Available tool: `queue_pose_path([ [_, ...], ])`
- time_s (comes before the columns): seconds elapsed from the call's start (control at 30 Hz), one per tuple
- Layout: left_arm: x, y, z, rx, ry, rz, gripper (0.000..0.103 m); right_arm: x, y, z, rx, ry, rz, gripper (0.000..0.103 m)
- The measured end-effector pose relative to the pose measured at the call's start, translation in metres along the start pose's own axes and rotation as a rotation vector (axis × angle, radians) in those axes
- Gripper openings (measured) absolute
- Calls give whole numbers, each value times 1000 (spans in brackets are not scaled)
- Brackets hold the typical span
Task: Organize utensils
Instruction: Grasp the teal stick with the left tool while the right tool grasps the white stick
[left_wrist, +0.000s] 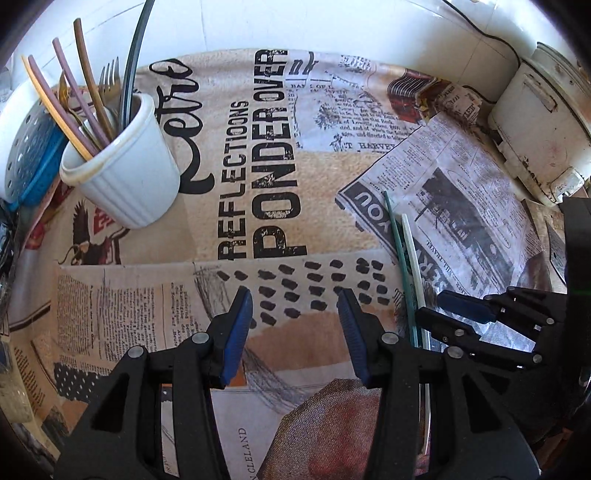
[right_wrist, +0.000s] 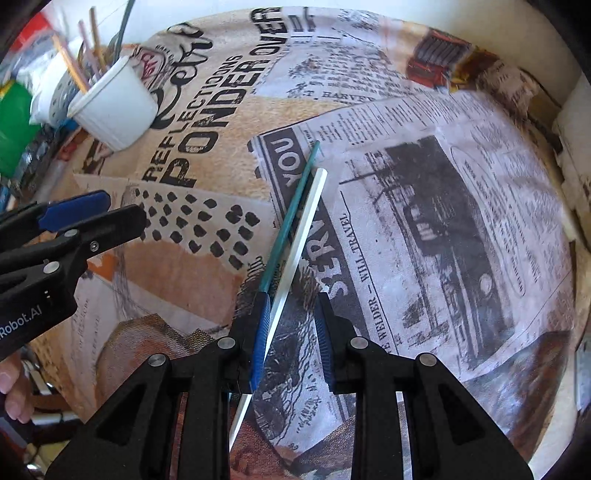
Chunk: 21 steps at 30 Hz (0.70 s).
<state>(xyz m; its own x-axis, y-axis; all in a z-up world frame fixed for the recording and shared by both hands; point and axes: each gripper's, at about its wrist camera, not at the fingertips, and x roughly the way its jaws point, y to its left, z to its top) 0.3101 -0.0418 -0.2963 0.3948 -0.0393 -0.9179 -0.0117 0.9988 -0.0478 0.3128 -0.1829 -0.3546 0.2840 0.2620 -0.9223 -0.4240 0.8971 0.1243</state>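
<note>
Left wrist view: the left hand-held gripper (left_wrist: 295, 295) hangs over the newspaper-print cloth (left_wrist: 258, 184) covering the counter, blue pads set partly apart, nothing between them. A white ribbed ceramic cup (left_wrist: 129, 177) stands far left on the cloth, holding thin pastel sticks (left_wrist: 74, 99) and a metal fork (left_wrist: 110, 74). A perforated blue-grey basket (left_wrist: 26, 155) sits just beside the cup. A thin green stick (left_wrist: 397, 240) and a thin white stick (left_wrist: 412, 251) lie side by side on the cloth, right of the gripper. A stained white appliance (left_wrist: 543, 122) stands at far right.

Right wrist view: the right hand-held gripper (right_wrist: 291, 295) points steeply down, jaws parted narrowly. The white stick (right_wrist: 303, 225) passes between the pads, close to the left pad; whether it is touched cannot be told. The green stick (right_wrist: 291, 214) ends at that pad's outer tip. The left gripper (right_wrist: 74, 218) shows at the left edge, with a person's fingers (right_wrist: 11, 391) below it.
</note>
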Motion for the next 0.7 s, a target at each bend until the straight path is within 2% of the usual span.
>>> queue_pose_path([
  [0.07,1,-1,-1,-3,4,-6,47,0,1,-1,-27,3,-34,17],
  [0.1,1,-1,-1,-3,6,-11,47,0,0,-1,-33,2,-51,9],
  [0.17,2,-2,-2,1,7,-15,47,1,-5,1,-19,8,-38,6],
  [0.43,5,-9,-1,21,25,-40,47,2,-17,10,23,8,-12,6],
  [0.7,15,-30,3,44,79,-124,47,-2,-33,9,83,6,51,6],
])
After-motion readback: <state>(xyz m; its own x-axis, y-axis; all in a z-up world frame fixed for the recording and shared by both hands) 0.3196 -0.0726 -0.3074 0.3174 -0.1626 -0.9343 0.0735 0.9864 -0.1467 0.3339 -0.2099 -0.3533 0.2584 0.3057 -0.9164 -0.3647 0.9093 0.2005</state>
